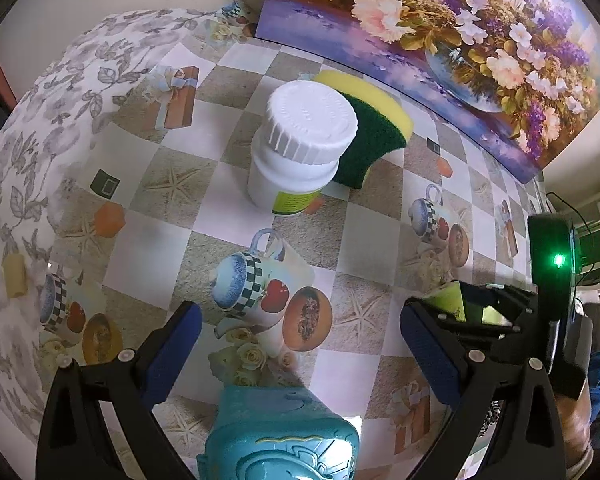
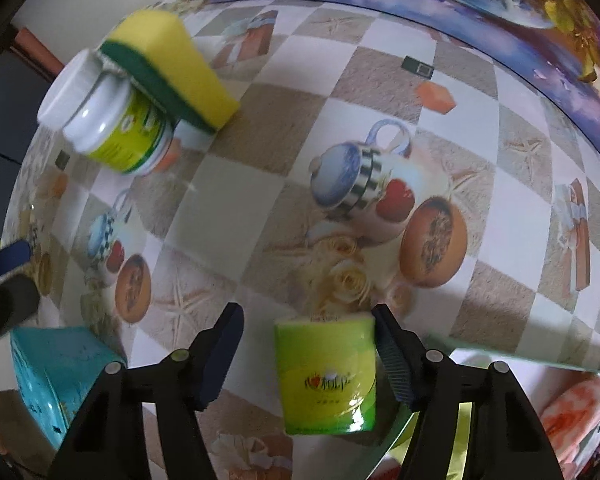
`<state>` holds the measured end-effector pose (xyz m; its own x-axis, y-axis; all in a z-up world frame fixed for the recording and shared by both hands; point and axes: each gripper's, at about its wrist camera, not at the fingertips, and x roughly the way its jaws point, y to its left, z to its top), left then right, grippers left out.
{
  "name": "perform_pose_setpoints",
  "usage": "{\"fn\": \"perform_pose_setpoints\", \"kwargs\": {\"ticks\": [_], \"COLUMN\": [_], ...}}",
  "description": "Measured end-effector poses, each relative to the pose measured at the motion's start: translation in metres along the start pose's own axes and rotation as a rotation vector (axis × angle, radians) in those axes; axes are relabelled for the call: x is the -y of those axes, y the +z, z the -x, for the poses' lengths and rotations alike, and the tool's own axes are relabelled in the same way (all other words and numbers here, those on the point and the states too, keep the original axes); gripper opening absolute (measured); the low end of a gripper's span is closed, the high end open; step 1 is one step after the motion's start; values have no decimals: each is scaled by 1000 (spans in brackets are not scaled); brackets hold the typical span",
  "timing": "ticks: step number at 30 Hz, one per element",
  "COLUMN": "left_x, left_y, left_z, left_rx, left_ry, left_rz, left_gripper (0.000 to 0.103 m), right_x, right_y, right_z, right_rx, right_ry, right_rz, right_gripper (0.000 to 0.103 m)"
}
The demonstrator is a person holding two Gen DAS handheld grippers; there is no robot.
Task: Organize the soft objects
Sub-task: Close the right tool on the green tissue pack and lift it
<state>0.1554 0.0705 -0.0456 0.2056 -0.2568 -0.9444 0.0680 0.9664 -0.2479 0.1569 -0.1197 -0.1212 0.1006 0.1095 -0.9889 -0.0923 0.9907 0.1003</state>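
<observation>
A yellow and green sponge [image 1: 370,120] leans against a white jar [image 1: 300,148] at the back of the table; both also show in the right wrist view, sponge [image 2: 168,68] and jar [image 2: 112,128]. My left gripper [image 1: 300,336] is open and empty above a teal box [image 1: 280,436]. My right gripper [image 2: 308,356] is open, with a green tissue pack [image 2: 328,376] lying between its fingers against the right finger [image 2: 394,360]. The tissue pack [image 1: 450,302] shows partly behind the right gripper in the left wrist view.
A patterned tablecloth [image 1: 140,240] covers the table. A flower painting [image 1: 460,40] stands along the back. The teal box [image 2: 56,376] sits at the left in the right wrist view. A glass edge and pink cloth [image 2: 572,404] lie at the right.
</observation>
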Motion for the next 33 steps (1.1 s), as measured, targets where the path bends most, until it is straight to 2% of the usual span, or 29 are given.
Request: {"fn": "perform_pose_setpoints", "kwargs": {"ticks": [4,7,9,17,20,24,26,30,33], "left_x": [2,5,7,17,27,41,49,65,76], "left_y": [-1,-1,-1,13,22,37,46,62,73], "left_z": [3,6,9,22,27,34,36,33,30], "left_rx": [1,6,7,13,15,30,47,79,113], "left_ry": [2,8,12,26,45,68,77,76,101], "left_rz": [-2,-8,-11,-14,-53,-96,-130,-202,-246], "left_gripper": [100,100,100,99,94,93,86,86,85], "right_x": [-9,-13,-14,-1,13,25,30,41,45], "right_y": [-13,-23,-28,-40,-43,-49,-48,-49,-50], "right_z": [-2,-1,1,13,37,64,72,103,110], "right_rx": [-4,-7,-3,20,70,121,136,202,226], "right_ry": [-25,-36,-24,1,23,3,-3,-14,-5], "right_rz": [18,32,28,0,-19,-36,-35,-32,-34], "right_gripper": [67,55,51,50,50,50,50,50,50]}}
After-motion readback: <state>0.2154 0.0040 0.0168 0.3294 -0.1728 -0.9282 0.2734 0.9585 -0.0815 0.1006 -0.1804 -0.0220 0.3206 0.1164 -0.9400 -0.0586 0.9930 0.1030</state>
